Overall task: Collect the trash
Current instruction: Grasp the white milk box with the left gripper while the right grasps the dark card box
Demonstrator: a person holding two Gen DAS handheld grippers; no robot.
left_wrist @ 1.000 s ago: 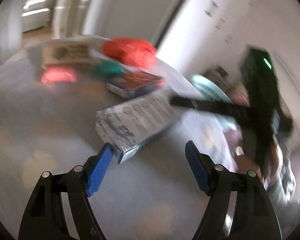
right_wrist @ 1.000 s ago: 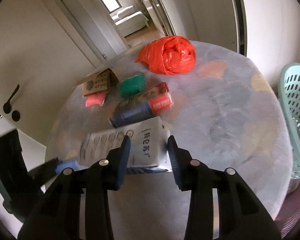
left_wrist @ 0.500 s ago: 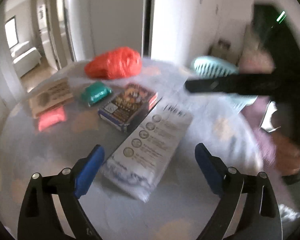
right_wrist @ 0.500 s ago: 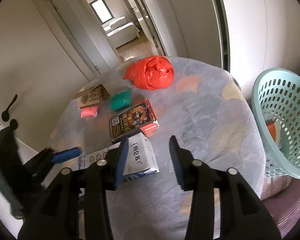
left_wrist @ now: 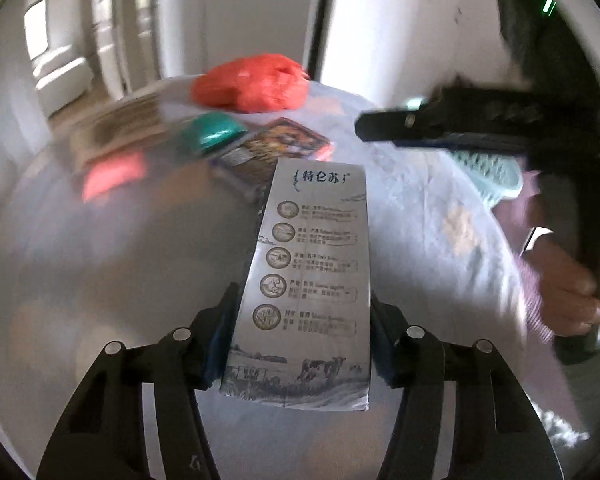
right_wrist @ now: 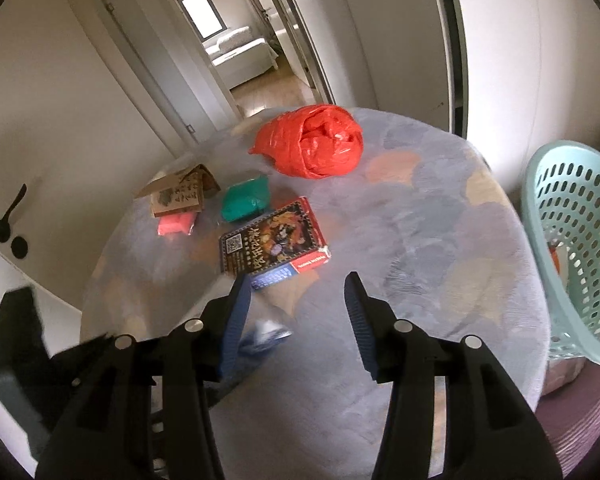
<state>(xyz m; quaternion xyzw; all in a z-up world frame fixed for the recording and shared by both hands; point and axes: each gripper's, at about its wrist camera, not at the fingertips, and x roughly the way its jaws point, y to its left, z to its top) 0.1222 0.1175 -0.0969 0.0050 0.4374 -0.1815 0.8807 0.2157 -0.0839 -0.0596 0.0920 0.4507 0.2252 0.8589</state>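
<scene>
The left gripper (left_wrist: pixel 300 340) has just closed its jaws on the milk carton (left_wrist: pixel 308 276), held above the counter (left_wrist: pixel 440 240). Only the right wrist view shows the right gripper (right_wrist: pixel 296 320) with jaws opening, empty, and the basket (right_wrist: pixel 572 248) beside the counter.

Soft daylight is admitted through a far window (right_wrist: pixel 202 12); the left wrist view is smeared by motion blur, only the milk carton (left_wrist: pixel 308 280) being sharp; the right wrist view is crisp; edges are bent and vignetted.
</scene>
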